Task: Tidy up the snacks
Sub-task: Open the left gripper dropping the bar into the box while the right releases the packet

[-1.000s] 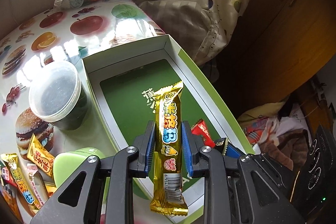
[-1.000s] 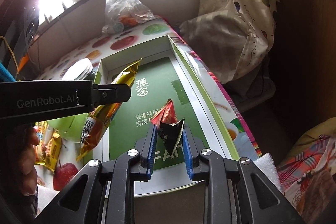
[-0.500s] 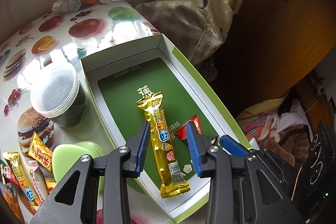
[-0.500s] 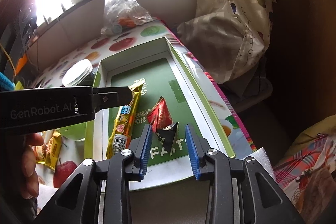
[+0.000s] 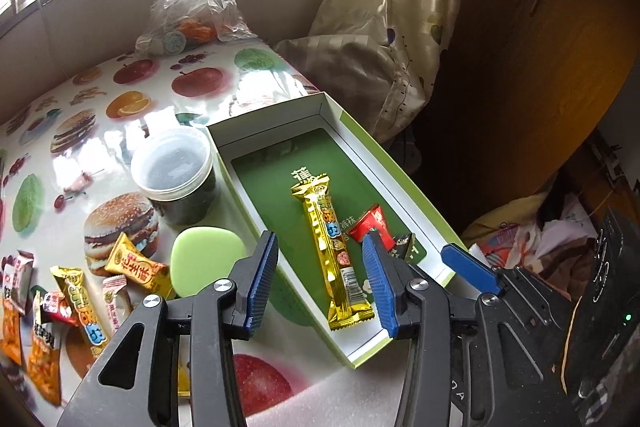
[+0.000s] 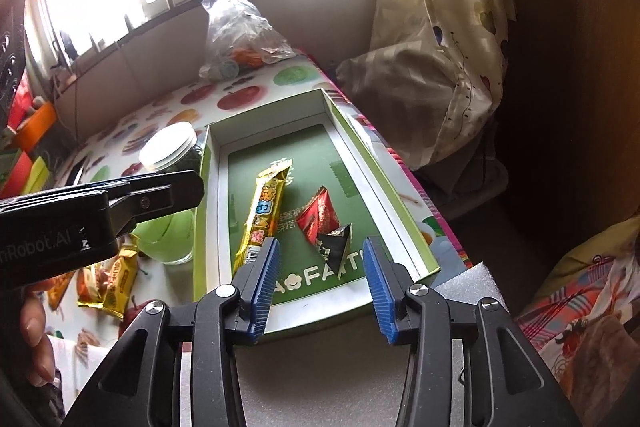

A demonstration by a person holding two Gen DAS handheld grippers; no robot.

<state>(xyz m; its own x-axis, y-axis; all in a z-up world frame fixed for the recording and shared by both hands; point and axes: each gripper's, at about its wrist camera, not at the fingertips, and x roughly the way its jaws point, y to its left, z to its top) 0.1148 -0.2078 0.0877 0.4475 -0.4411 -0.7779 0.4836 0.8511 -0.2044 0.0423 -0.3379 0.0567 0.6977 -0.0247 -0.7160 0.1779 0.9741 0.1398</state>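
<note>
Three snacks [image 5: 331,240] in box [image 6: 400,187] printed "FA"

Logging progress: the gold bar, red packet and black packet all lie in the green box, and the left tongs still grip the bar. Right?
Not quite. The left tongs are open; the gold bar lies loose in the box, as the left wrist view shows. The rest is right.

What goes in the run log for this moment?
left gripper: open | right gripper: open | gold bar, red packet, black packet: in green box | loose snacks: on table
</note>
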